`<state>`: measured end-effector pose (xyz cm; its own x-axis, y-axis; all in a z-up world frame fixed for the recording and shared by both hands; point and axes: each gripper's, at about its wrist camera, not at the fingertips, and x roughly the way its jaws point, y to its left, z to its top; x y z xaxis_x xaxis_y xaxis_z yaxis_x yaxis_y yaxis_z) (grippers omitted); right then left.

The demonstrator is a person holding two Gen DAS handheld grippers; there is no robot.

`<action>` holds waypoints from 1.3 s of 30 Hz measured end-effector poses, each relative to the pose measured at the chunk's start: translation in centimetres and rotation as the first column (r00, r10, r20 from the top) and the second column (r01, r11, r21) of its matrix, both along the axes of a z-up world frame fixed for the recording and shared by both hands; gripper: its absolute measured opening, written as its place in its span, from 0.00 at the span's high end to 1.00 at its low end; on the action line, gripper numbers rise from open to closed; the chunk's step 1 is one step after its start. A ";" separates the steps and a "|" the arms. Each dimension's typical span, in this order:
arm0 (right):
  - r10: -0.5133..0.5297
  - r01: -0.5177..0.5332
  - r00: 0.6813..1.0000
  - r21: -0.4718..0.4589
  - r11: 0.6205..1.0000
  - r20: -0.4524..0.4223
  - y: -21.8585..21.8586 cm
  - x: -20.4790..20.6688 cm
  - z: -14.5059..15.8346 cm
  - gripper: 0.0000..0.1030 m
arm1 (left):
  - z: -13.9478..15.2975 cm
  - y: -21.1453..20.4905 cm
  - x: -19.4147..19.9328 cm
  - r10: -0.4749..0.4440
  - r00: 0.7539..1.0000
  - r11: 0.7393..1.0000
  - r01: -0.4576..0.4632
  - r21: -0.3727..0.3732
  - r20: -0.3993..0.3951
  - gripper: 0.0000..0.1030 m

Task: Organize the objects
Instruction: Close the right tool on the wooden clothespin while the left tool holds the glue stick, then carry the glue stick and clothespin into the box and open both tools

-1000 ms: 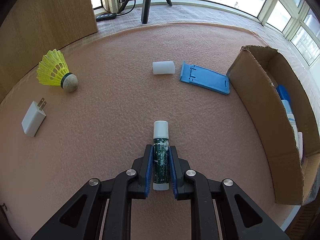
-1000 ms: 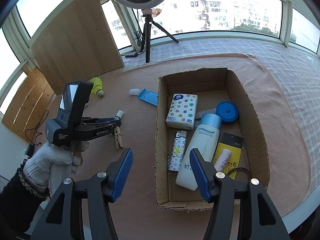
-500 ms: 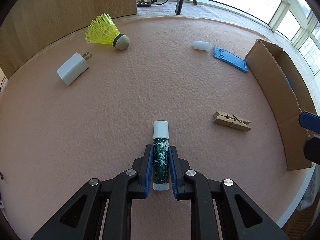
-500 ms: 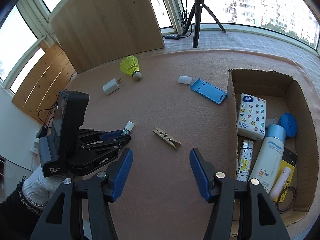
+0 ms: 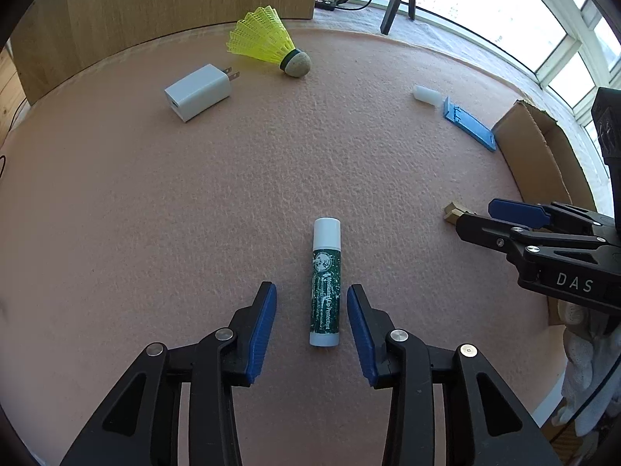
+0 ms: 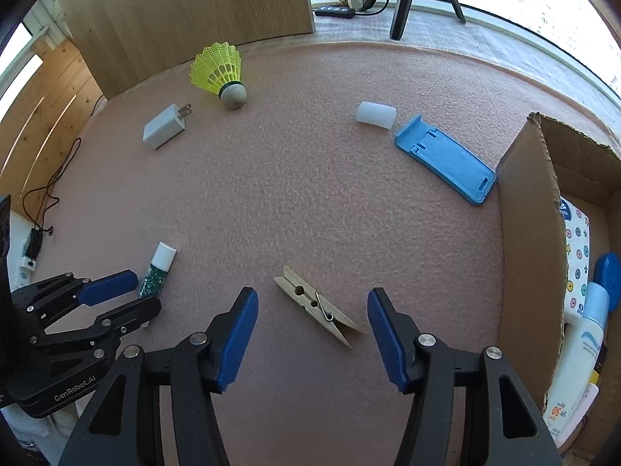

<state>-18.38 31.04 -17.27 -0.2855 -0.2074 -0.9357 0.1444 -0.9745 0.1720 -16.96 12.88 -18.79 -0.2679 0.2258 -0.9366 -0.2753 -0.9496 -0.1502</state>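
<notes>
Pink felt (image 6: 310, 202) covers the whole table, and the loose things lie scattered across it. Far left sits the white charger plug (image 6: 165, 127), prongs toward the yellow shuttlecock (image 6: 221, 72), which lies on its side just beside it with its cork end toward the middle of the mat. Nearer, on the left, the left gripper (image 5: 311, 312) points steeply down at the mat; its jaws are opening, and the green lip balm tube (image 5: 326, 283) lies flat between the blue pads, white cap pointing away, with a clear gap on each side, so neither pad touches it. From the right wrist view the same tube (image 6: 157, 272) shows beside one blue pad, partly hidden by the black linkage.

Moving toward the middle, the wooden clothespin (image 6: 316, 305) lies at a slant on the felt. The right gripper (image 6: 312, 314) hangs over it, its jaws standing moderately wide, one pad on either side and both apart from the wood; whether the tips already reach mat level I cannot quite tell. Farther back lie a small white cylinder (image 6: 375, 114) and, just beside it, the flat blue phone stand (image 6: 446, 157).

At the far right stands the cardboard box (image 6: 531, 233), open-topped, already holding a spotted tissue pack (image 6: 578, 244), a round blue lid (image 6: 609, 275) and a white sunscreen bottle (image 6: 582, 353).
</notes>
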 end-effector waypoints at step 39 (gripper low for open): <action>-0.099 0.087 0.986 -0.098 0.991 -0.132 4.9 6.7 5.8 0.89 | 2.7 4.1 -0.8 -0.043 0.998 0.996 0.046 0.080 -0.039 0.84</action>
